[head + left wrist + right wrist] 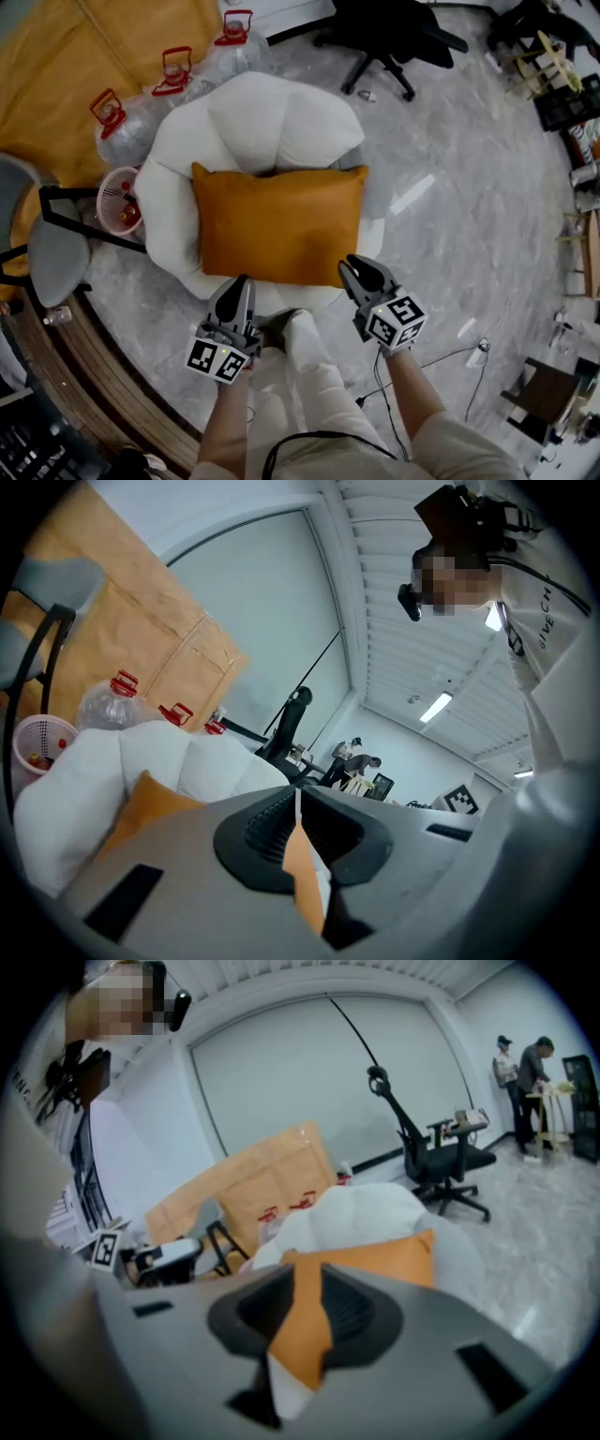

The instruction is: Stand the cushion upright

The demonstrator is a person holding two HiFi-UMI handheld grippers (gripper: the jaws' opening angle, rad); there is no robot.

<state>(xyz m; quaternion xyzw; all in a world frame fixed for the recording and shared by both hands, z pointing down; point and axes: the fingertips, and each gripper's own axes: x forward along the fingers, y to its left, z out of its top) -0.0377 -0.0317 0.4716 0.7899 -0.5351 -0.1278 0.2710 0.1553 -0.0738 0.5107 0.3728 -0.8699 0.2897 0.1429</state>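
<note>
One orange cushion (281, 230) lies broad face up on the seat of a single white padded armchair (281, 122). Its far edge rests against the chair's puffy back and its near edge faces the person holding the tools.

Two tools wait at that near edge. The left hand-held gripper (239, 286) sits just beside the cushion's near left corner, clenched with nothing between its jaws. The right hand-held gripper (359, 270) sits just beside the near right corner, its jaws slightly parted and empty, with orange fabric showing through the gap.

The cushion looks light, plump and soft, with a smooth cover that will likely sag and fold rather than pivot as a board would. A pinch on one corner alone would probably let it droop. The better hold appears to be both near corners or the seam along the near edge, lifting so the cushion tips back against the chair.

Around the armchair stand three clear water jugs (178, 80) with red handles, one pink basket (117, 202) and one black office chair (384, 37).
</note>
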